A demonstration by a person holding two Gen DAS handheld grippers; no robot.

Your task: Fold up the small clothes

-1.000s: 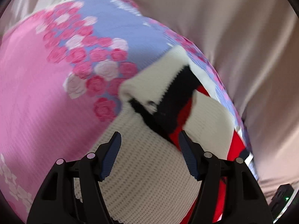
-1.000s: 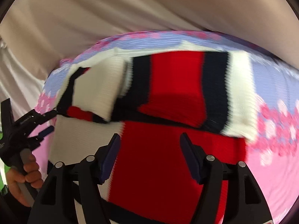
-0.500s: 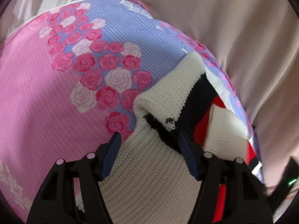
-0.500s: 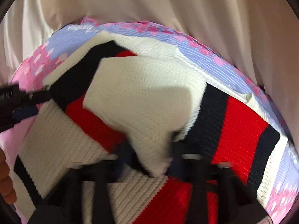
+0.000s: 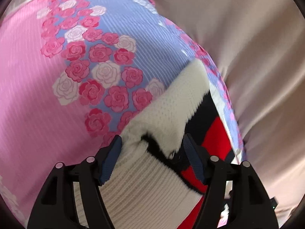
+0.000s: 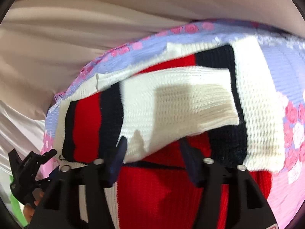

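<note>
A small knitted sweater [image 6: 190, 103] in white, black and red stripes lies on a bed covered by a pink and lilac rose-print sheet [image 5: 57, 76]. One white sleeve [image 6: 179, 106] is folded across the red body. The right claw [image 6: 152, 152] hangs just over the sleeve's near edge, its blue-padded jaws apart and gripping nothing; blur makes it hard to tell whether they touch the knit. The left claw [image 5: 150, 152] is also wide open, straddling the white ribbed edge at the sweater's other side. The sleeve fold appears to be in hand; the next move likely calls for pinching a free edge and carrying it over the body. Open sheet lies to the left; beige drapery [image 5: 247, 38] crowds the bed's far edge
</note>
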